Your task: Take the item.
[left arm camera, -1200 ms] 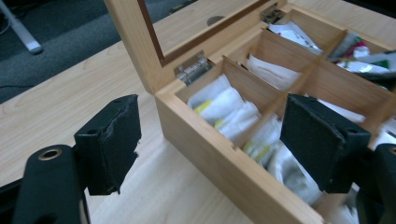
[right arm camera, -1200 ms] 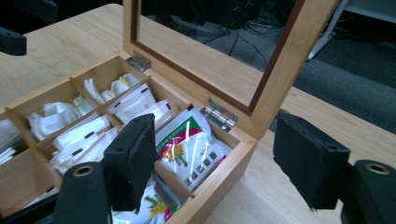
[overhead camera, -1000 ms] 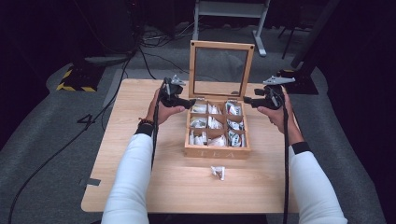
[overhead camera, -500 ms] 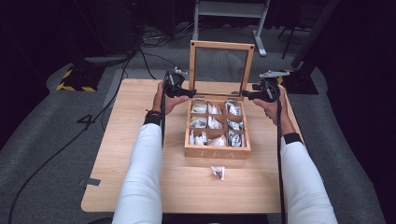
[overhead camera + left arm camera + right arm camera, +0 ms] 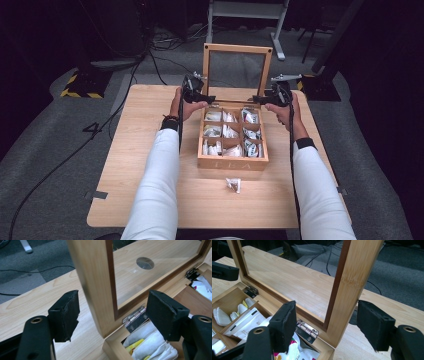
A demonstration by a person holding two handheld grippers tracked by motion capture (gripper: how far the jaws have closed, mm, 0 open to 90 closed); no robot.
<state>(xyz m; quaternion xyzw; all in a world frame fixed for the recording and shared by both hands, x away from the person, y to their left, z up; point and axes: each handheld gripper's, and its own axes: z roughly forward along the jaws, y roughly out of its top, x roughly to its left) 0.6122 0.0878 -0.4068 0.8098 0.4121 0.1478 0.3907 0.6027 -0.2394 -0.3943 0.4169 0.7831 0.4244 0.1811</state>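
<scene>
High view: the wooden tea box sits mid-table, its glazed lid upright at 12 o'clock. The left gripper and right gripper flank the lid's lower corners.

Left gripper view: the jaws have just been closing and straddle the lid's side post, pads not touching.

Right gripper view: the jaws gape around the opposite post, holding nothing.

The frame looks stiff and light, the pane fragile; grip the wooden posts.
</scene>
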